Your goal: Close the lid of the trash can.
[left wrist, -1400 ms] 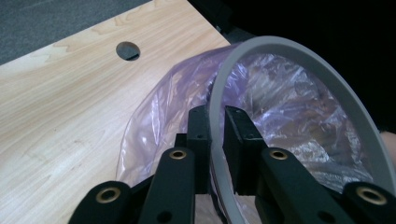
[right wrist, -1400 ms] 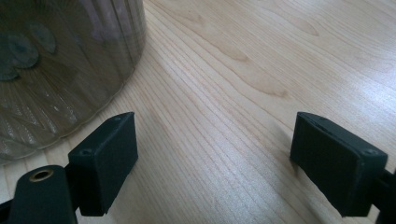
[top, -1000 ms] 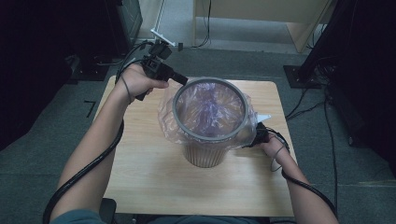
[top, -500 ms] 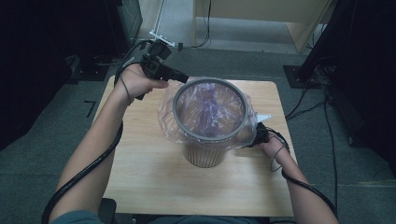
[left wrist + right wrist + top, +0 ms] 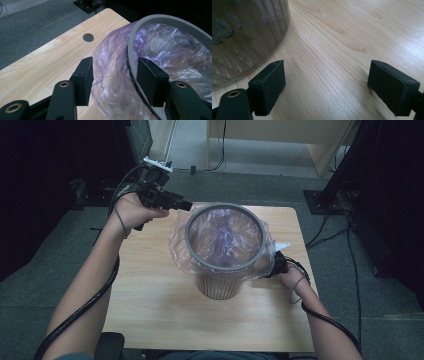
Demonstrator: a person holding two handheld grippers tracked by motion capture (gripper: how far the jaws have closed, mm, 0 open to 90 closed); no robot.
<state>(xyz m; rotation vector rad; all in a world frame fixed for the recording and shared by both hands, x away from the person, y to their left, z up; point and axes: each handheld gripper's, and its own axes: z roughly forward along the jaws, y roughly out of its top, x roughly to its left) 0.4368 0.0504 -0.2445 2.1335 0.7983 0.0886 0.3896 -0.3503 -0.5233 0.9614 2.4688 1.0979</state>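
A ribbed bin [image 5: 219, 287] with a grey rim [image 5: 188, 239] stands mid-table, lined with a clear purple-tinted bag [image 5: 225, 237] folded over the rim. My left gripper [image 5: 187, 206] is at the bin's far left edge. Its jaws have just been opening. In the left gripper view the left gripper [image 5: 113, 68] straddles the bag film [image 5: 110, 60] and the rim [image 5: 172, 21], and the pads do not press on them. My right gripper [image 5: 274, 265] sits low at the bin's right, partly hidden by the bag. In its own view the right gripper [image 5: 327, 72] is open over bare wood beside the bin wall [image 5: 244, 30].
The wooden table [image 5: 150, 295] has a round cable hole [image 5: 88, 37] near its far edge. Grey carpet surrounds the table. Black stands and cables [image 5: 350, 245] lie to the right, and dark equipment [image 5: 135, 140] stands at the back left.
The left gripper's jaws have parted from shut to open at the bin's rim, and the hand has shifted slightly left and away. The right gripper has kept still.
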